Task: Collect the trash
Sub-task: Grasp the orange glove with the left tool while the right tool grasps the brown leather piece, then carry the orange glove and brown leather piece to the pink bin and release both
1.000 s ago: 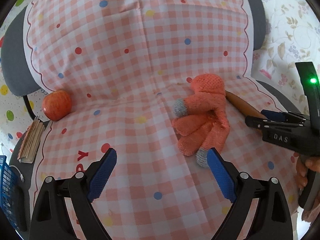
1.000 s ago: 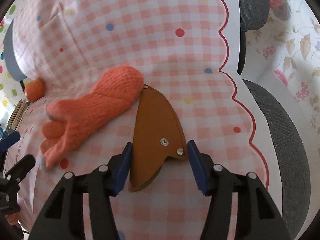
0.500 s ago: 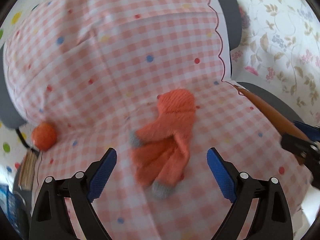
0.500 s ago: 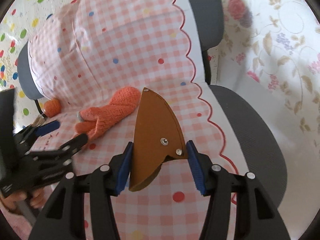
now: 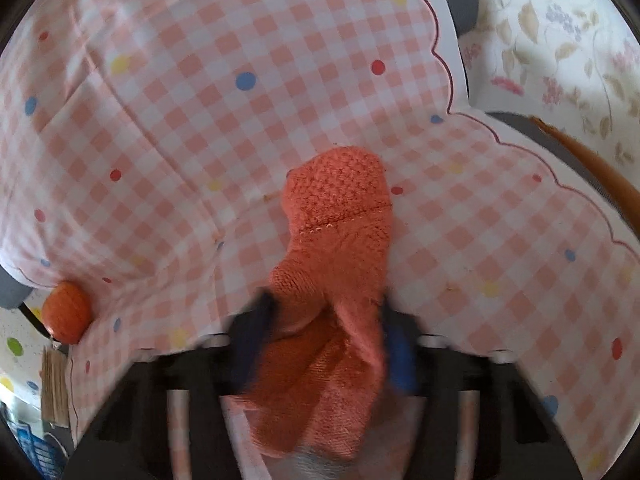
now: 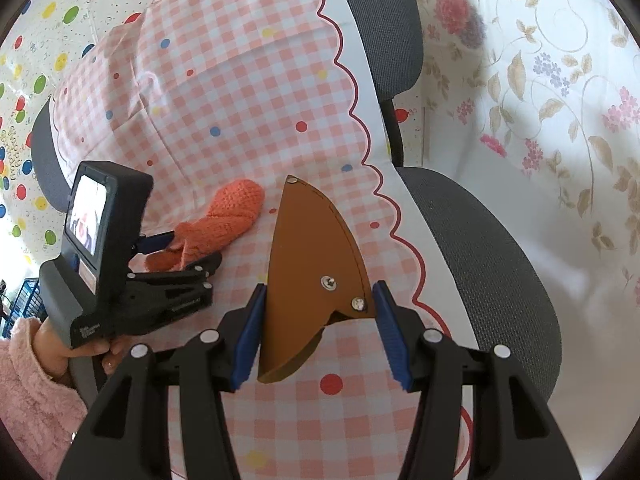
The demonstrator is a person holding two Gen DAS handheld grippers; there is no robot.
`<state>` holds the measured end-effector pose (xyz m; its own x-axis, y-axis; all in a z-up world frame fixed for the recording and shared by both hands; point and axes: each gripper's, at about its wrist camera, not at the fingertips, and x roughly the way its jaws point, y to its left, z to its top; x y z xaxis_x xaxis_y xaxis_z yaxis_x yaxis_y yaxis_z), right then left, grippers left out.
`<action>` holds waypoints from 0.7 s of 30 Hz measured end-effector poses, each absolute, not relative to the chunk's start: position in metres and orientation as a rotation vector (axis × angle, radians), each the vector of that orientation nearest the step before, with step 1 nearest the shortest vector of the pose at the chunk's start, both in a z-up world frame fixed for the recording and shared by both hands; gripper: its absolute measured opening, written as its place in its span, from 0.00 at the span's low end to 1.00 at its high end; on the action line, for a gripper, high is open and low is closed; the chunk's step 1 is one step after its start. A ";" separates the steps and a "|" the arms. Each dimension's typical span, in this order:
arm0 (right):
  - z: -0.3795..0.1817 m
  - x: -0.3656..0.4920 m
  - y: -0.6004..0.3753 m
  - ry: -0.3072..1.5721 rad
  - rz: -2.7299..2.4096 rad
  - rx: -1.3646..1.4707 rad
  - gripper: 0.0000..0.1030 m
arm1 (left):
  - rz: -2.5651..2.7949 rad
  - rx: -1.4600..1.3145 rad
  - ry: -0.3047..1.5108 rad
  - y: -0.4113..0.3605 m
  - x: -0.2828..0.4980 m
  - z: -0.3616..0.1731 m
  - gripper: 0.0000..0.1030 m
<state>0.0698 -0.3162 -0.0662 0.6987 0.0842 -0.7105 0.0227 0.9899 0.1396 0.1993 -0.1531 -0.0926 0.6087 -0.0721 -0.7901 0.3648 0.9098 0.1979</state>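
Observation:
An orange knitted glove [image 5: 336,240] lies on the checked cloth over the chair seat. My left gripper [image 5: 324,340] has its blue pads closed around the glove's finger end; it is blurred with motion. It also shows in the right wrist view [image 6: 176,248], gripping the glove [image 6: 228,208]. My right gripper [image 6: 316,324] is shut on a brown leather fin-shaped case [image 6: 312,264] and holds it above the seat. The case's edge shows at the right of the left wrist view [image 5: 592,168].
A pink checked dotted cloth [image 5: 200,120] covers a grey office chair [image 6: 480,248]. An orange fruit [image 5: 66,312] sits at the seat's left edge beside a book [image 5: 54,388]. A blue basket [image 6: 30,300] stands lower left. Floral sheeting [image 6: 560,80] lies to the right.
My left gripper moved forward onto the glove and closed on its fingers. My right gripper lifted the brown case up and back from the seat.

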 end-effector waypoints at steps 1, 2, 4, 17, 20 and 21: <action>-0.065 0.068 -0.316 0.795 0.036 0.145 0.51 | -0.280 0.319 0.880 -0.149 0.197 -0.089 0.24; -0.064 0.065 -0.316 0.791 0.037 0.147 0.51 | -0.304 0.266 0.876 -0.144 0.192 -0.083 0.15; -0.060 0.059 -0.315 0.782 0.040 0.147 0.51 | -0.331 0.186 0.859 -0.133 0.181 -0.068 0.12; -0.035 -0.027 -0.299 0.735 0.076 0.157 0.51 | -0.491 0.021 0.679 -0.086 0.026 0.004 0.11; -0.034 -0.046 -0.298 0.735 0.068 0.165 0.51 | -0.501 0.048 0.666 -0.089 -0.007 0.001 0.11; -0.034 -0.053 -0.299 0.736 0.061 0.168 0.51 | -0.513 0.045 0.674 -0.091 -0.017 -0.002 0.11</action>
<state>-0.0535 -0.2989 -0.0342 0.7401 0.1144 -0.6627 0.0033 0.9848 0.1737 -0.0172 -0.0911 -0.0024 0.6620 -0.4397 -0.6070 0.4681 0.8750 -0.1234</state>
